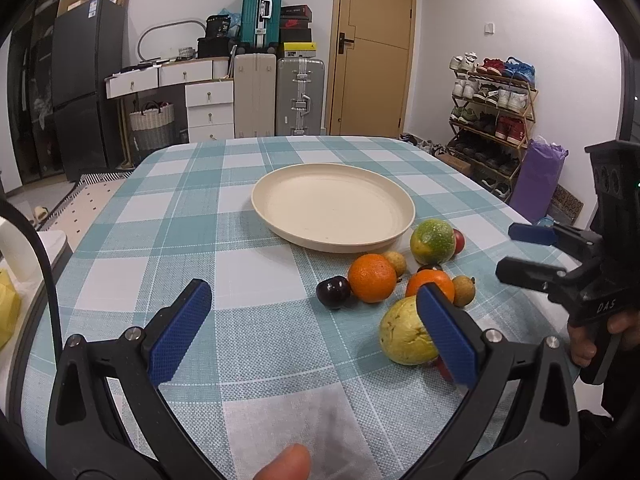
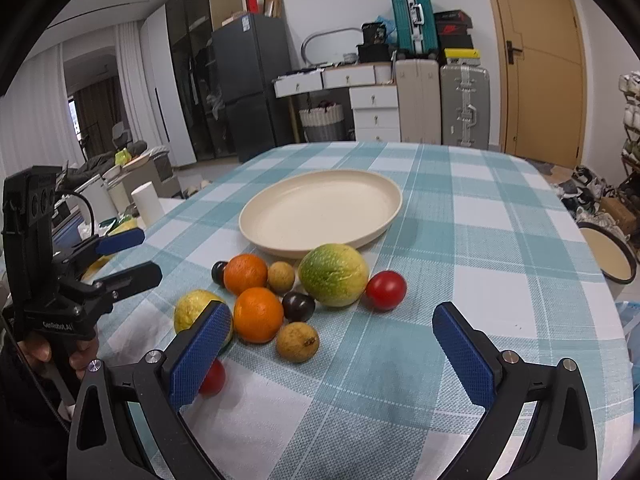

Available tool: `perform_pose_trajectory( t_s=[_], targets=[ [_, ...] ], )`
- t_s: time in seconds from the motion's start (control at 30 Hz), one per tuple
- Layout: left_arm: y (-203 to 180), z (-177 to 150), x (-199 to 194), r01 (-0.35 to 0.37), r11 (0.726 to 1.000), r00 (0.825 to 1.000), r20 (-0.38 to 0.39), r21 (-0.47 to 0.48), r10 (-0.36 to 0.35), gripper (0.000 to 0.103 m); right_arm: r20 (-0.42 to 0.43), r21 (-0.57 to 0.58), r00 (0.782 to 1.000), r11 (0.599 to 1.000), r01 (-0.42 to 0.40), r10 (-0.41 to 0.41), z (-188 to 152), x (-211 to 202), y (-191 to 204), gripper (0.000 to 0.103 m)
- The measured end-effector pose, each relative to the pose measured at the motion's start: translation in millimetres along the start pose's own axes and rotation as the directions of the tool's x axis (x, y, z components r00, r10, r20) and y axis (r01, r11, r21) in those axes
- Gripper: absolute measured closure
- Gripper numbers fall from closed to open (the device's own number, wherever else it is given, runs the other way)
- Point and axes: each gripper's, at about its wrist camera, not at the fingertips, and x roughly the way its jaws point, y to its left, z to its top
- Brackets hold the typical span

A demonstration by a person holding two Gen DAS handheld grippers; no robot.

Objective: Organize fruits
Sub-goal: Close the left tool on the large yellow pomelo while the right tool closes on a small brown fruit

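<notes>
Both claws are held released above the checked worktop: the left claw and the right claw, nothing gripped in either. The fruits are clustered on the cloth just in front of the empty cream plate, none on it.

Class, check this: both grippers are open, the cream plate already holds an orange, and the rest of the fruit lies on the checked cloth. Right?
Not quite. The cream plate holds nothing, as the right wrist view shows; both oranges lie on the checked cloth. Left gripper and right gripper are open.
</notes>
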Motion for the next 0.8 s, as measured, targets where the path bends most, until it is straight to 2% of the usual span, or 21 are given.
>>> perform_pose_trajectory(
  t_s=[0.07,0.17,0.3,0.33,0.43,0.63,0.8],
  targets=[
    [-1.6,0.9,1.2,0.010,1.000,1.000,-0.023,0.007,-0.010,0.001,-0.024,-0.013,1.000,1.000,0.007,-0.007,0.9,2.5,1.3,0.000],
    [-10.3,0.3,1.8,-0.027,0.998,0.999,-0.026,0.057,0.028,0.001,-0.058,-0.023,0.998,0.999,0.026,-0.027,1.6,6.7,3.6,0.000],
    [-17.1,-1.0,5.2,0.024,0.998,0.998,-0.058,0.063,-0.021,0.001,-0.114,0.011,0.993,1.000,-0.006,0.007,0.9,13.7,1.4,0.001],
    [-19.0,-1.6,6.2,0.029,0.997,0.998,-0.061,0.065,-0.025,0.001,-0.126,0.011,0.992,1.000,-0.005,0.007,0.4,15.3,1.5,0.003],
    [-24.4,-2.3,9.5,0.022,0.997,0.997,-0.071,0.077,-0.016,0.001,-0.155,0.014,0.988,1.000,-0.015,0.017,-1.3,20.1,1.8,0.024],
    [-27.1,-0.6,21.3,0.066,0.997,0.989,-0.132,0.040,-0.060,0.001,-0.196,0.010,0.980,0.999,-0.043,0.044,-2.8,29.2,4.8,0.030],
    [-33.4,-1.6,33.3,0.105,0.993,0.978,-0.185,0.049,-0.094,0.002,-0.221,0.016,0.974,0.999,-0.045,0.048,-1.5,37.4,4.5,0.044]
  ],
)
